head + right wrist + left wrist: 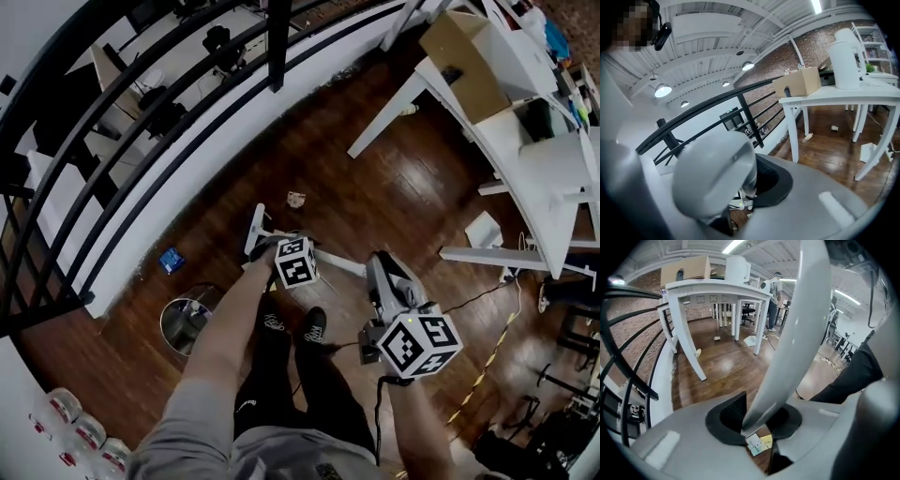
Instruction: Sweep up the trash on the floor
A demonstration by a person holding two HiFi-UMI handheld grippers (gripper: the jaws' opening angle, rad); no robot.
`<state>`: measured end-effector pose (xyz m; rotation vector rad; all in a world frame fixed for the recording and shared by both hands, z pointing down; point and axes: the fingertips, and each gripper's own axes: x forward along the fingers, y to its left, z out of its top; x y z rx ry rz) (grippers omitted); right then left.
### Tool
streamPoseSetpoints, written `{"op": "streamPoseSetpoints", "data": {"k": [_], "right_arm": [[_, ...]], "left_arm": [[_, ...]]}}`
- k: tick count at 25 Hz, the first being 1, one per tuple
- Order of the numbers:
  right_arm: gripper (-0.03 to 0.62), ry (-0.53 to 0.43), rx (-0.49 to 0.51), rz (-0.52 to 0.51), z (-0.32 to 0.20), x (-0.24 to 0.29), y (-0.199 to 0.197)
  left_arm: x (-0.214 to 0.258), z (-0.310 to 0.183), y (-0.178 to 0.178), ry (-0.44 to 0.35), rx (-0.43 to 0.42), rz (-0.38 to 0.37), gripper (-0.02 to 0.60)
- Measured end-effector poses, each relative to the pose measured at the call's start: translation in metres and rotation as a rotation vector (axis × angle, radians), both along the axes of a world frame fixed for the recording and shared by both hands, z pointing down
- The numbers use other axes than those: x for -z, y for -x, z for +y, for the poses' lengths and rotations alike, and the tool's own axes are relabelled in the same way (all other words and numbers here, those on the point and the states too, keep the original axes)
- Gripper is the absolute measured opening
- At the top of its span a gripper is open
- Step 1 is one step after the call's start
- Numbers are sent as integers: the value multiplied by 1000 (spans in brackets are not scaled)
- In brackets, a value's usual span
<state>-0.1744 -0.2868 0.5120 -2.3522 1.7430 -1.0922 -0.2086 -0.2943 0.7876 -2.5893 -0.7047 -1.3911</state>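
Observation:
In the head view my left gripper (277, 249) hangs low over the wooden floor beside a white dustpan-like piece (257, 229). In the left gripper view it (757, 426) is shut on a long white handle (797, 333) that rises between the black pads. Small white and yellow paper scraps (760, 444) lie on the floor below the jaws. My right gripper (379, 264) is shut on the rounded grey-white end of a handle (715, 176). A thin white pole (337, 263) runs between the two grippers. A crumpled scrap (296, 199) lies further ahead.
A round bin (187, 321) stands at the left of the person's feet, with a blue wrapper (171, 260) by the white kerb. Black railing (141, 103) bounds the left. White tables (506, 131) stand at the right; a bottle (806, 137) and a cup (834, 127) lie under them.

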Motion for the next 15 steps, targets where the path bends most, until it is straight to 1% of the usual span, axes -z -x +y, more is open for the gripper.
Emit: {"op": "streamPoseSetpoints", "data": {"k": [2, 4, 5, 7, 9, 11, 15], "right_arm": [[58, -12, -3, -10, 19, 4, -9], [60, -44, 19, -26, 29, 12, -13], [60, -62, 39, -33, 31, 18, -12], [60, -97, 96, -37, 30, 34, -3], [61, -133, 160, -40, 20, 51, 13], [61, -164, 219, -48, 4, 62, 36], [60, -193, 341, -80, -36, 64, 106]], "left_arm": [[4, 20, -8, -6, -30, -9, 77], [12, 28, -10, -30, -43, -25, 72], [18, 29, -9, -43, -33, -31, 71], [34, 25, 1, -63, 13, -40, 71], [48, 12, 21, -84, 82, -49, 69], [57, -8, 51, -109, 154, -64, 69], [63, -53, 133, -147, 265, -106, 69]]}}
